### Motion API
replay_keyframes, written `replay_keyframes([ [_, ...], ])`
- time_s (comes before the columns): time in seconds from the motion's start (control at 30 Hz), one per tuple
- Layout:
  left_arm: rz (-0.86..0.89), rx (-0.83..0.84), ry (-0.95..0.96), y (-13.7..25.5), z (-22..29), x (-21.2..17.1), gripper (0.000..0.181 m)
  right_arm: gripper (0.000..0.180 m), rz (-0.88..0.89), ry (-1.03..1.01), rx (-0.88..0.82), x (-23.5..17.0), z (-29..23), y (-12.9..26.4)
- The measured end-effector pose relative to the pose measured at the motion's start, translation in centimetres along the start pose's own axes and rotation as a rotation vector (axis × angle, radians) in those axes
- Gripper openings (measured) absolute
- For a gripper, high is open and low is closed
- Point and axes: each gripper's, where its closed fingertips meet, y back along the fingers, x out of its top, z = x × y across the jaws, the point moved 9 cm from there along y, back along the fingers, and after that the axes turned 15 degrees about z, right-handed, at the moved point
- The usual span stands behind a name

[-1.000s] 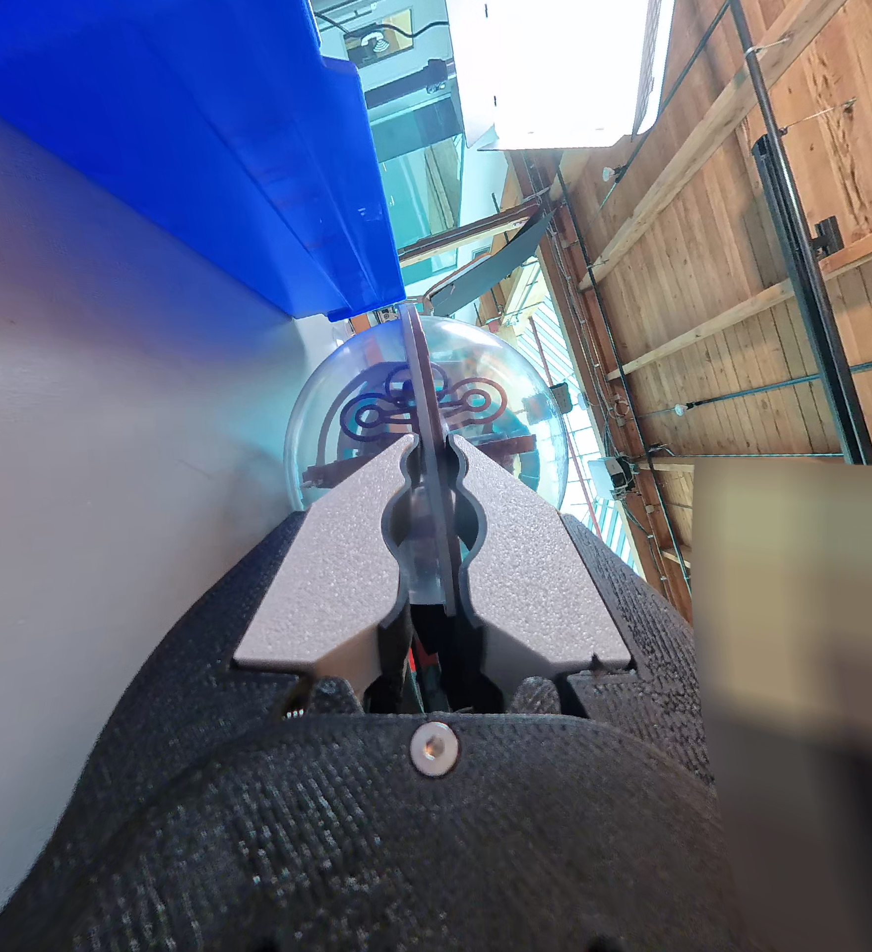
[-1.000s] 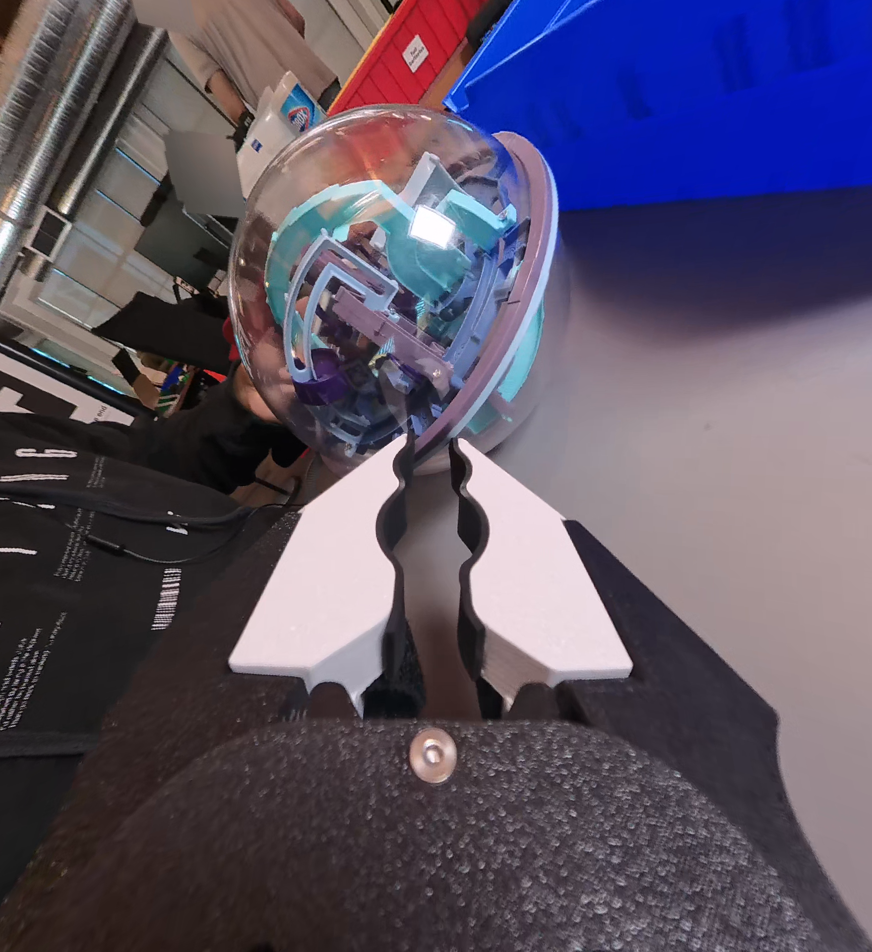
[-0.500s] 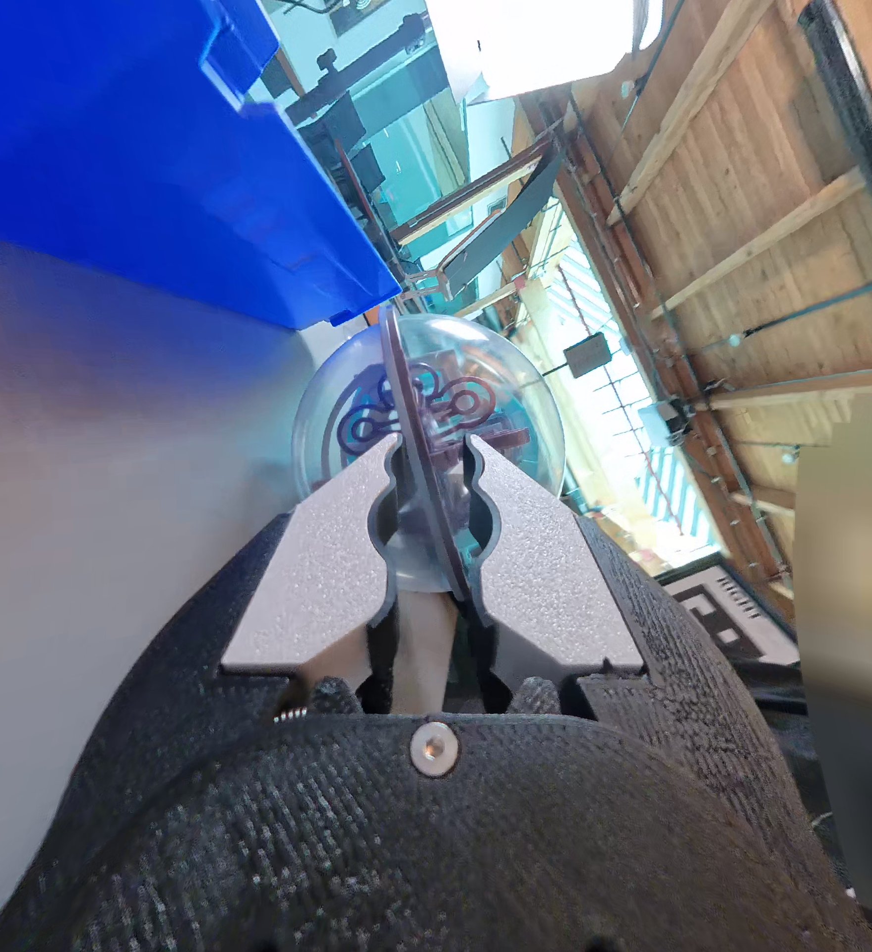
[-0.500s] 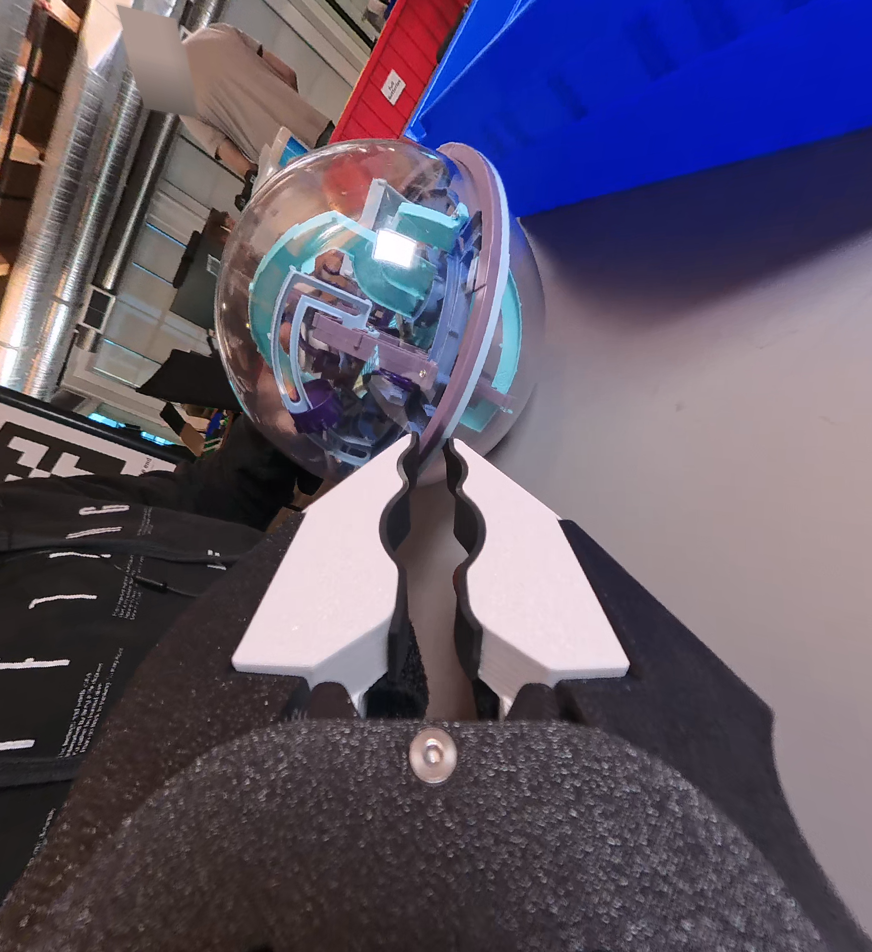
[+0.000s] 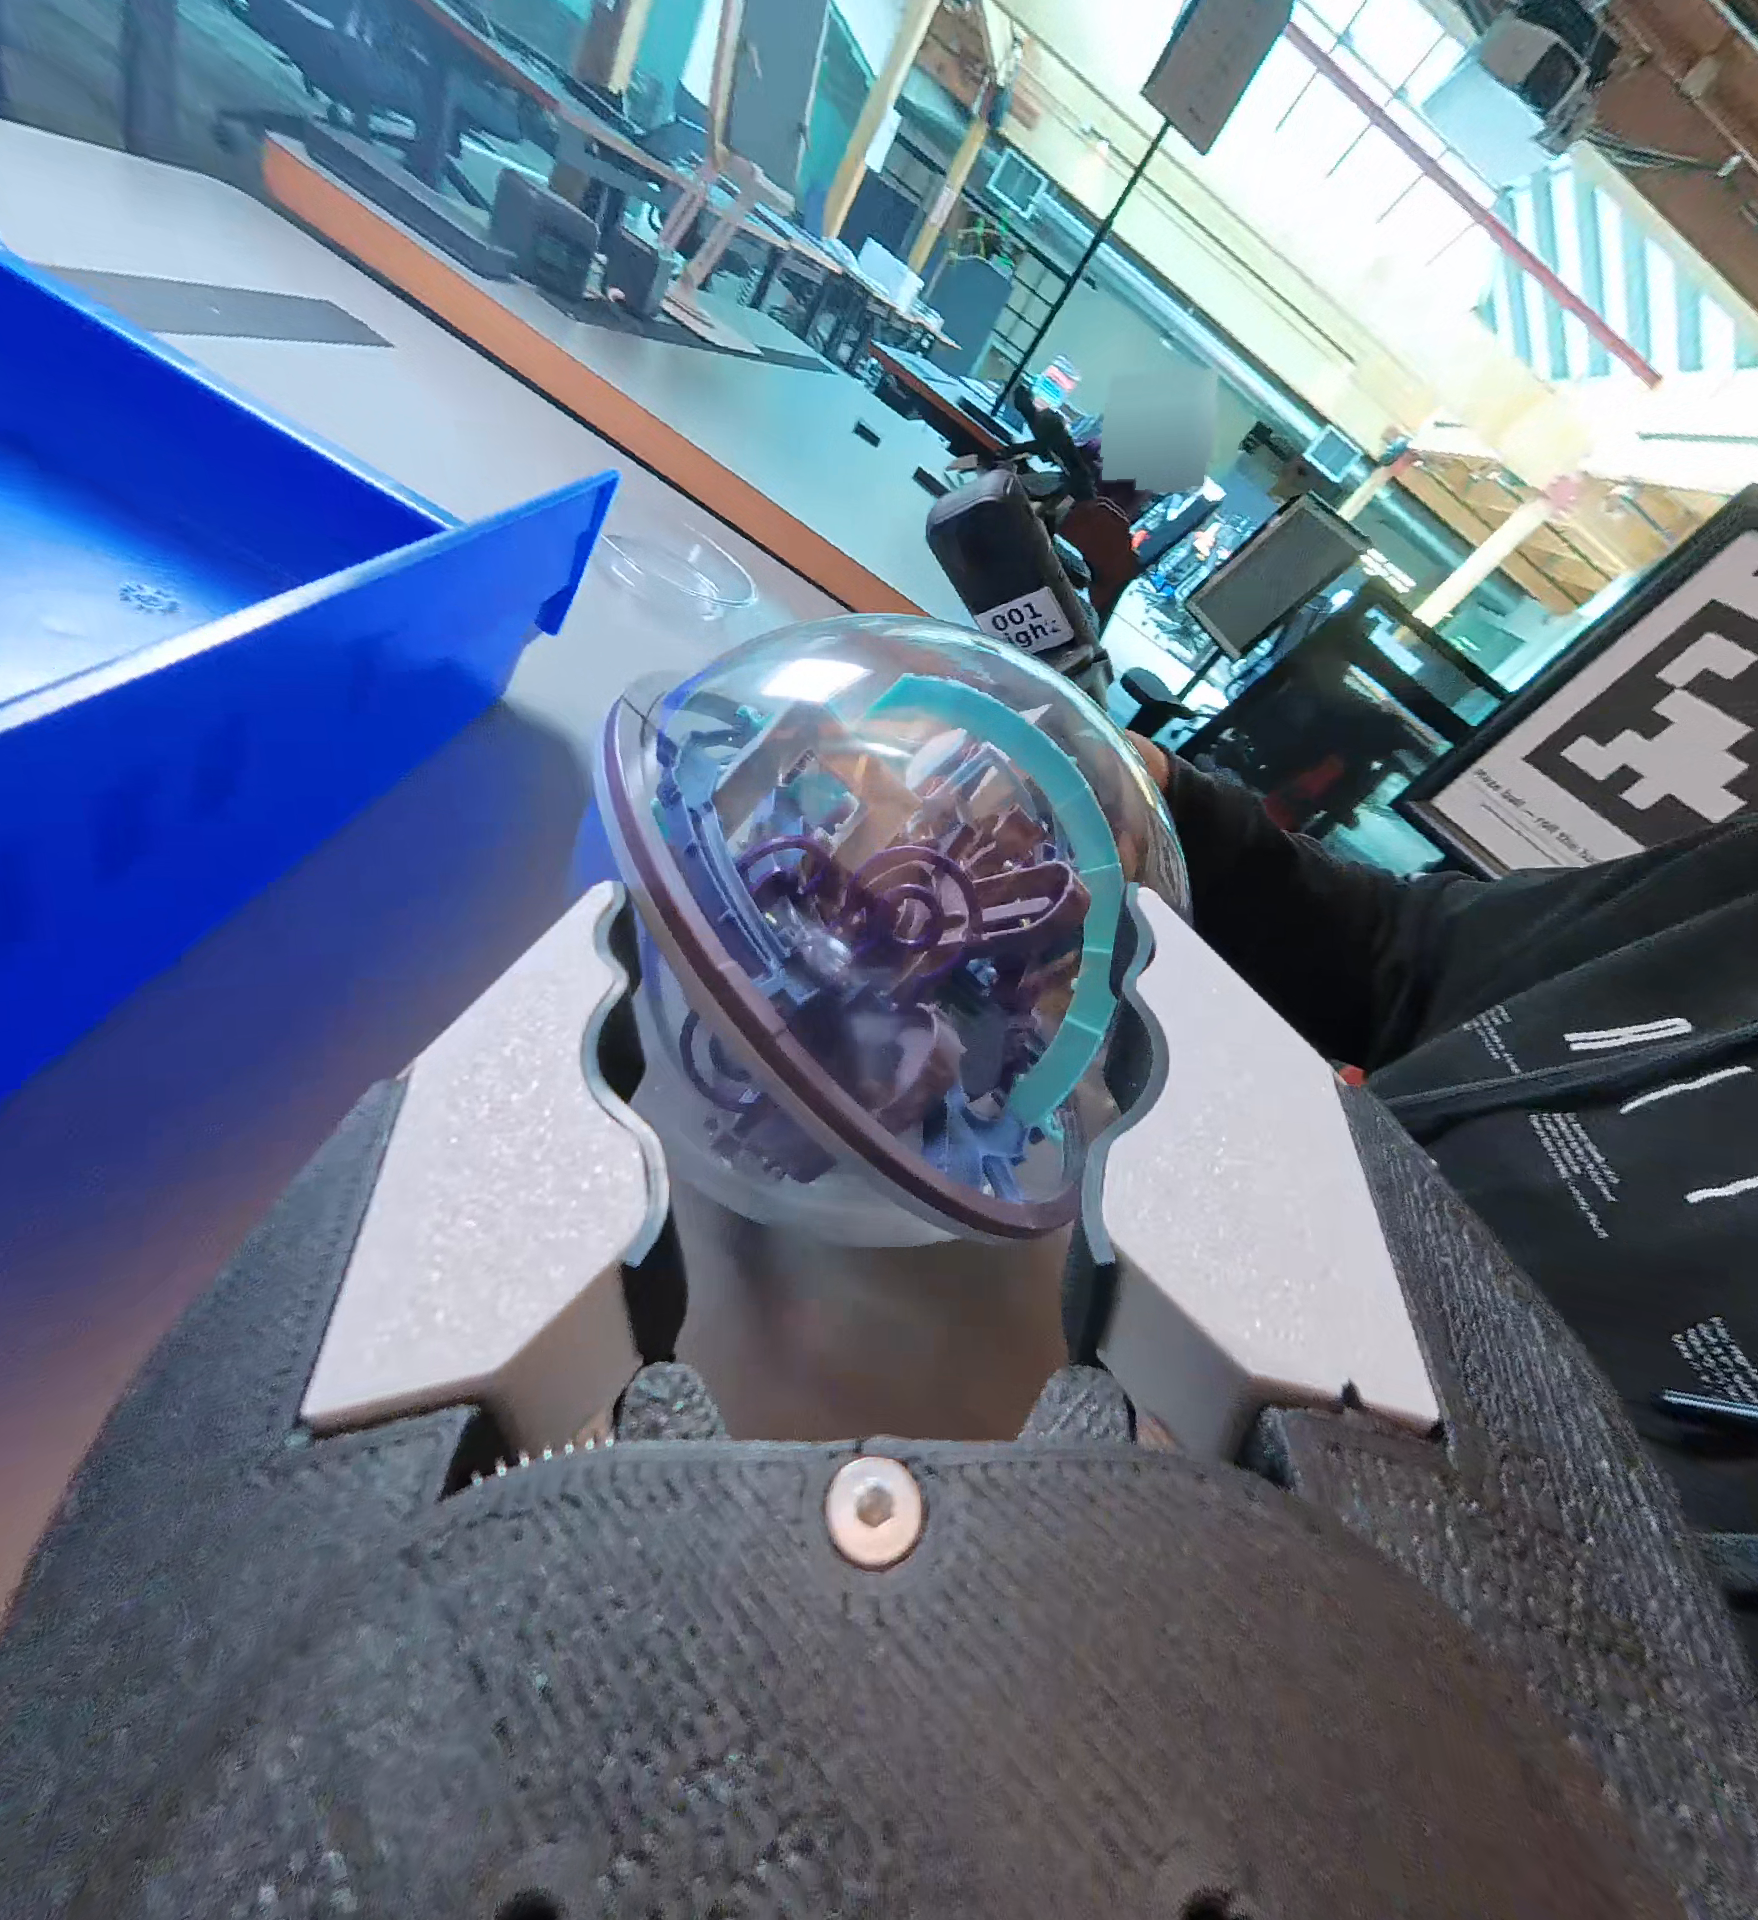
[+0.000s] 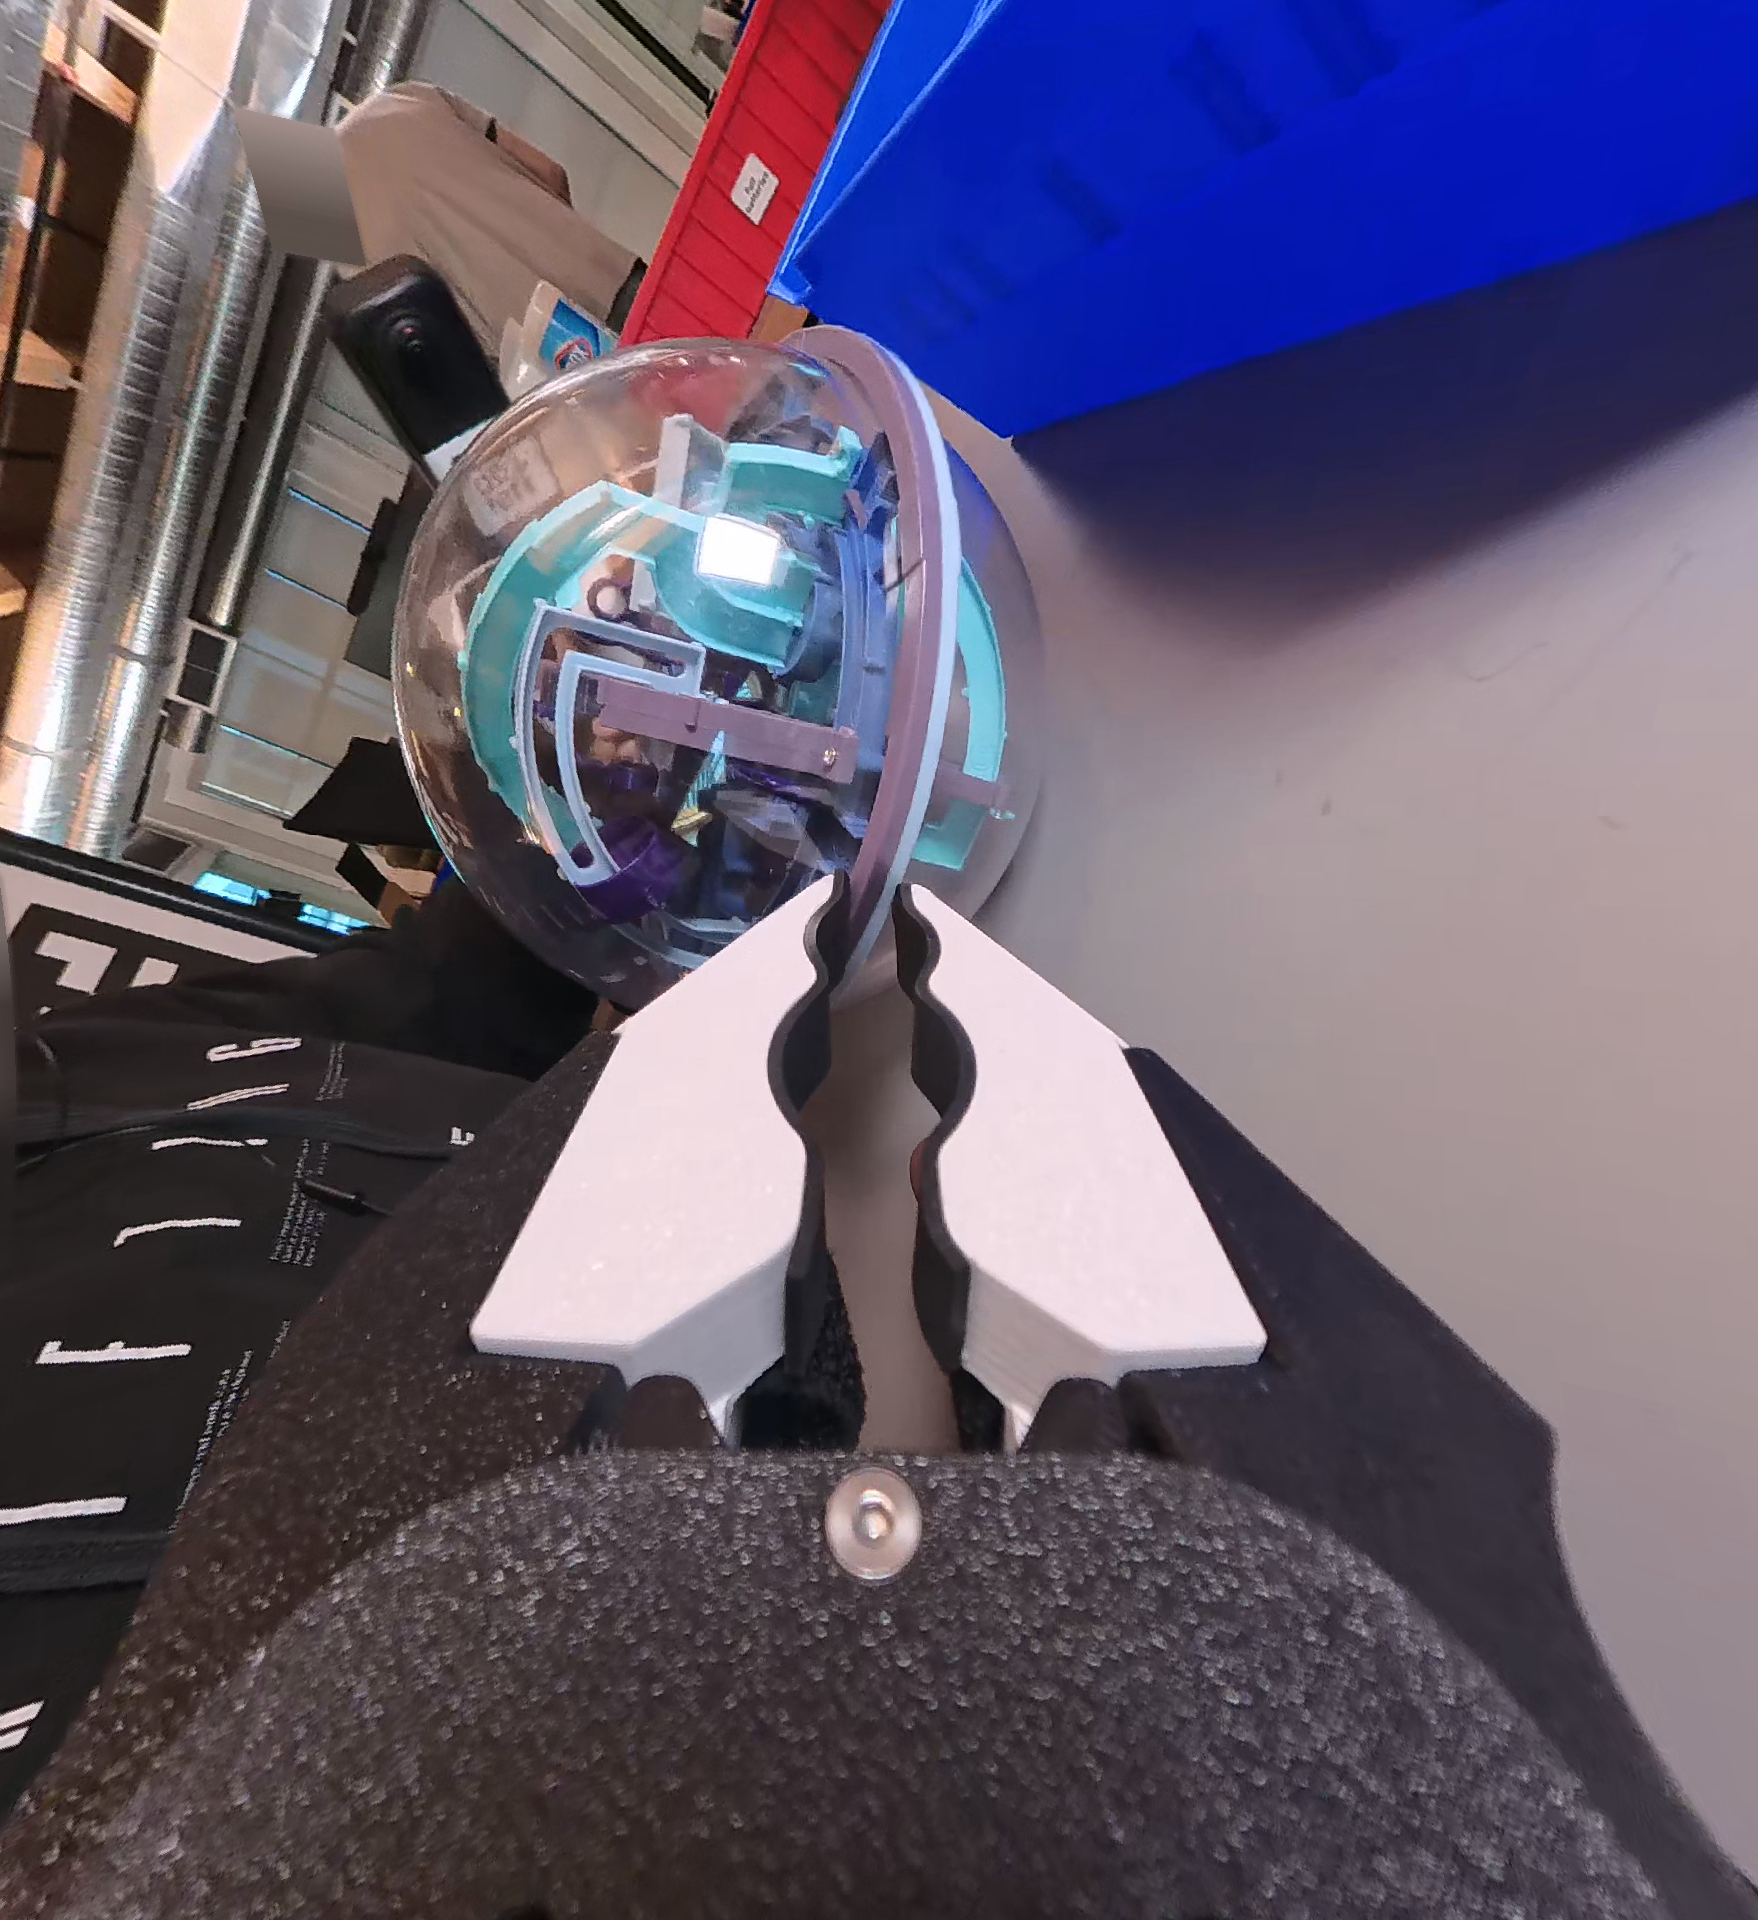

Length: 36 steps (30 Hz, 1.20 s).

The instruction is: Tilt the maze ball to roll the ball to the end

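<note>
The maze ball (image 5: 885,935) is a clear sphere with teal, purple and grey tracks and a grey ring round its middle. In the left wrist view it sits between the widely spread fingers of my left gripper (image 5: 875,914), which is open; I cannot tell if the pads touch the shell. In the right wrist view the ball (image 6: 688,675) is held above the grey table (image 6: 1477,935). My right gripper (image 6: 870,904) is shut on the ring at its lower edge. I cannot pick out the small ball inside the tracks. The right gripper's black camera (image 5: 1000,561) shows behind the ball.
A large blue bin (image 5: 179,727) stands close on the left, and it also shows in the right wrist view (image 6: 1374,156) beside a red bin (image 6: 750,156). A clear dish (image 5: 677,571) lies on the table. A person in black clothing (image 5: 1581,1091) and a marker board (image 5: 1685,707) are on the right.
My left gripper has let go of the ring, opened wide and swung round, so the ball now sits between its spread fingers. My right gripper has stayed shut on the ring.
</note>
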Motion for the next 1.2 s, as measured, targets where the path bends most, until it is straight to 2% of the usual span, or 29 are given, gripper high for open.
replay_keyframes([
  [0.27,0.056,-0.017,0.229,0.3,-3.0,0.2,0.085,0.007,0.010,0.009,0.018,0.6,-0.1,-0.6],
  [0.57,0.123,-0.021,0.308,1.4,-4.1,-0.2,0.075,0.013,0.031,0.111,0.043,1.1,-0.2,-1.2],
  [0.77,0.141,-0.022,0.326,1.5,-4.4,-0.4,0.070,0.045,0.059,0.300,0.077,1.3,-1.0,-1.1],
  [0.9,0.149,-0.016,0.326,1.6,-4.4,-0.5,0.069,0.079,0.078,0.577,0.100,0.8,-2.6,-1.1],
  [1.0,0.154,-0.015,0.336,1.6,-4.6,-0.5,0.070,0.097,-0.010,0.844,0.029,-0.3,-3.1,-1.9],
  [1.2,0.166,-0.009,0.342,1.7,-5.0,-0.5,0.071,0.104,-0.099,1.107,0.011,-0.4,-3.1,-3.5],
])
